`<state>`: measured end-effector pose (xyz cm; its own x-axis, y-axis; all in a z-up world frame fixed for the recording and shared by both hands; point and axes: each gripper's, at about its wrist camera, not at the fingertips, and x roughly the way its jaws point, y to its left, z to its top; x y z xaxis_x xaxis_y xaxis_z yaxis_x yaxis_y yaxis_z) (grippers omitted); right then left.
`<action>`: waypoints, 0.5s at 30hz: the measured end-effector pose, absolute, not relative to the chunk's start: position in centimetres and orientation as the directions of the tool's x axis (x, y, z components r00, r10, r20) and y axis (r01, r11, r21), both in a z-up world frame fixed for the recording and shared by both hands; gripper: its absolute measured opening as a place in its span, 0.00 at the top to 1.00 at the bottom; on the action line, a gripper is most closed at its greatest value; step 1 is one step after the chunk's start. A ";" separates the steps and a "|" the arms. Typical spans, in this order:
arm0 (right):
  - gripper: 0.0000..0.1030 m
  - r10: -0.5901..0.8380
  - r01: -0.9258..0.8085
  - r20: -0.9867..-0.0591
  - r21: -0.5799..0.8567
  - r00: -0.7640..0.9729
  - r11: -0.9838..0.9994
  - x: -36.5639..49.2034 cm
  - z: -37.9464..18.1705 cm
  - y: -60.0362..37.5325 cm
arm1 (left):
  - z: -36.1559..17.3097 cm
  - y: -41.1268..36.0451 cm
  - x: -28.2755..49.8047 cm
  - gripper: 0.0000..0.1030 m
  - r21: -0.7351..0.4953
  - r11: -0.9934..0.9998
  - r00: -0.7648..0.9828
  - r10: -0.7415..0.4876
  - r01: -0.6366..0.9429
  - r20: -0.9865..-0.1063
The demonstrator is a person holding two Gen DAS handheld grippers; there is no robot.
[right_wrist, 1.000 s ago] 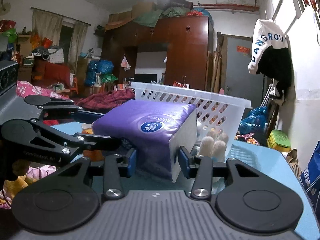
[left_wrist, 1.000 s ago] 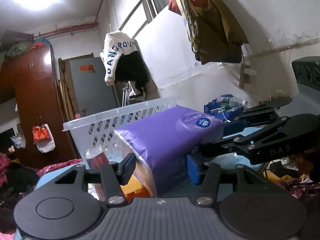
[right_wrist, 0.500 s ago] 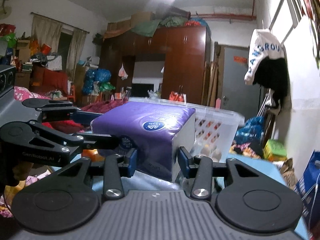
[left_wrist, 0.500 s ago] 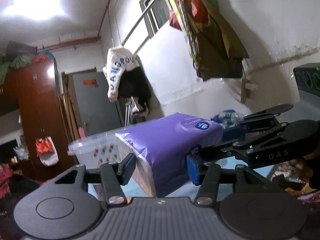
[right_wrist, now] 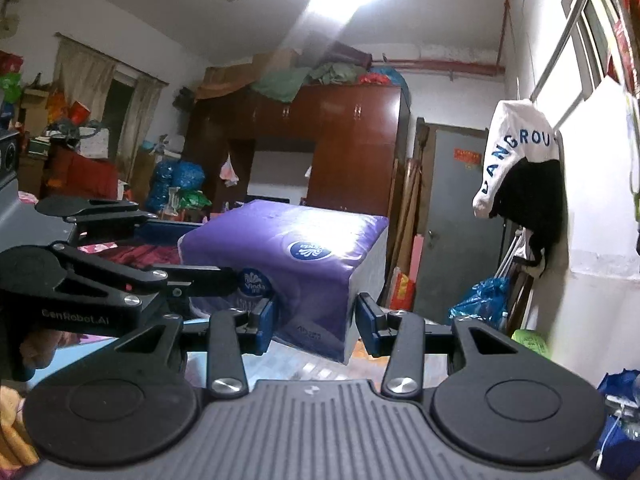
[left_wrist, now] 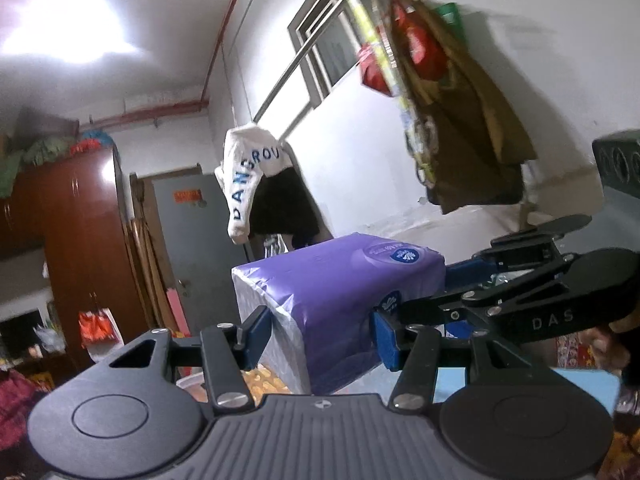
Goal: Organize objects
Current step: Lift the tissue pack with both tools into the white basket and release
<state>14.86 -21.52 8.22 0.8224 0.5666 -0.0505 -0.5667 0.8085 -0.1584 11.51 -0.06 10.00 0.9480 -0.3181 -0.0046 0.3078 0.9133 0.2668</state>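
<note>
Light-blue tabletop [left_wrist: 576,390] – only slivers visible under the rig in both wrist views. On it, low in the left view: a white container rim [left_wrist: 190,381] with orange contents [left_wrist: 266,378] – too blurred to identify.

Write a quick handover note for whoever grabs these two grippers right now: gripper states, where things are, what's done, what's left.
Left gripper: shut on the purple tissue pack.
Right gripper: shut on the same pack's other end.
Pack: held in the air between both, roughly level.
Below it: a white bin's rim with orange items inside.
Done: pack gripped and off the table.
Left: set it in its place, likely the bin, then release both.
</note>
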 end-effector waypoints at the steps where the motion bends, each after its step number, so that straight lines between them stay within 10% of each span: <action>1: 0.55 0.565 -0.567 -0.059 -0.151 0.823 0.810 15.7 8.4 -21.4 | 10.3 0.1 12.6 0.44 0.259 0.914 0.948 -0.318 0.313 -0.022; 15: 0.55 0.521 -0.572 -0.339 -0.065 0.783 0.818 25.4 6.2 -18.0 | 9.4 3.3 25.8 0.43 0.068 0.936 0.891 -0.305 0.346 -0.337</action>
<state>25.38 -17.98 6.25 0.7833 0.5211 -0.3391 -0.5719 0.8178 -0.0646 25.81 3.30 9.44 0.8908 -0.3052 -0.3366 0.3464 0.9356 0.0683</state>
